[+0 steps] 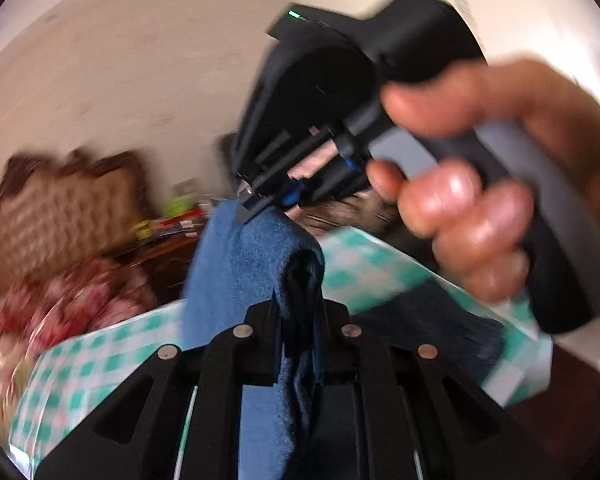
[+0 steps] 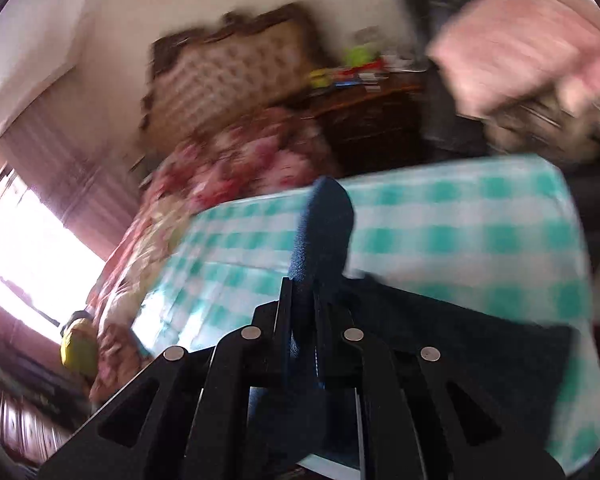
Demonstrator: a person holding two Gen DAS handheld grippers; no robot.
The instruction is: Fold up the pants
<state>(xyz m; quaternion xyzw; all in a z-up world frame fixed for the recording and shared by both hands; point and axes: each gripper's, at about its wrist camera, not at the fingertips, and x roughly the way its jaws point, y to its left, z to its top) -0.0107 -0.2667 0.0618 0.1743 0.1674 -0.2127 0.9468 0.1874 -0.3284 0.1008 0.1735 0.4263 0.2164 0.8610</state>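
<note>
The blue pants (image 1: 240, 264) hang lifted above the bed's green-checked sheet (image 1: 100, 360). My left gripper (image 1: 300, 320) is shut on a bunched fold of them. Further up in the left wrist view, a hand (image 1: 472, 216) holds my right gripper (image 1: 256, 204), whose tips pinch the pants' upper edge. In the right wrist view, my right gripper (image 2: 304, 312) is shut on the pants (image 2: 324, 232). A darker part of the pants (image 2: 460, 340) trails down onto the sheet (image 2: 460, 220). Both views are blurred by motion.
A floral quilt (image 2: 236, 168) lies bunched at the bed's head under a tufted headboard (image 2: 220, 76). A dark wooden nightstand (image 2: 372, 120) with small clutter stands beside it. A bright window (image 2: 32, 240) is at the left. A pink sleeve (image 2: 520, 44) shows at upper right.
</note>
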